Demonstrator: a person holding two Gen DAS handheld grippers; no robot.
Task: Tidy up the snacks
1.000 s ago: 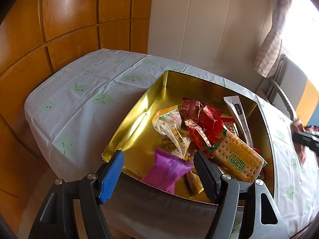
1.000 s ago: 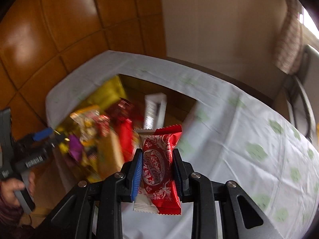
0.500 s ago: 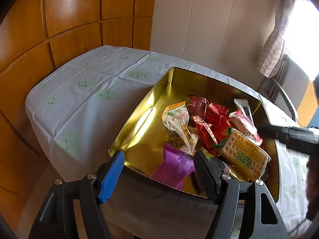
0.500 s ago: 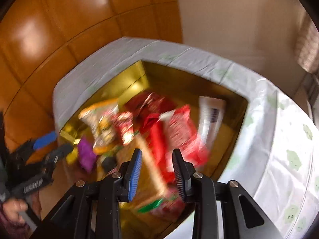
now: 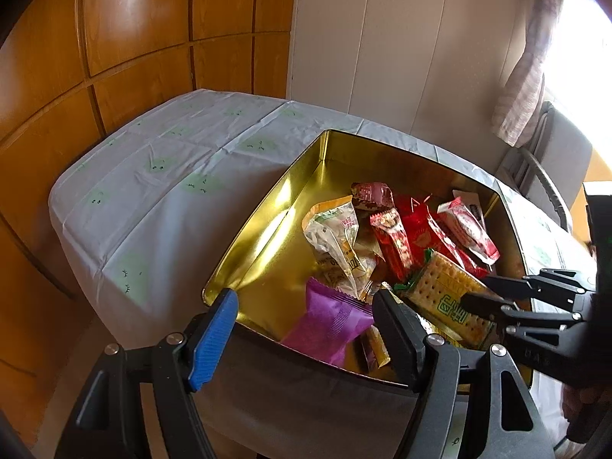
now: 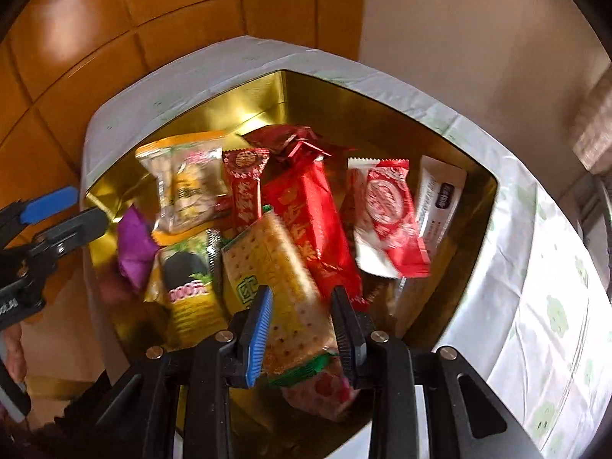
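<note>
The left tongs hang released over the near rim of the gold tin, nothing between them. Just inside that rim lies a purple packet. At the tin's near right side, the right tongs are clenched narrow above a cracker packet; whether they pinch it I cannot tell. Toward the tin's far right wall, a red-and-white snack lies beside a white sachet. The tin sits on the cloth-covered table.

Red-white wafer packet dropped from fingers into tin (right side)
</note>
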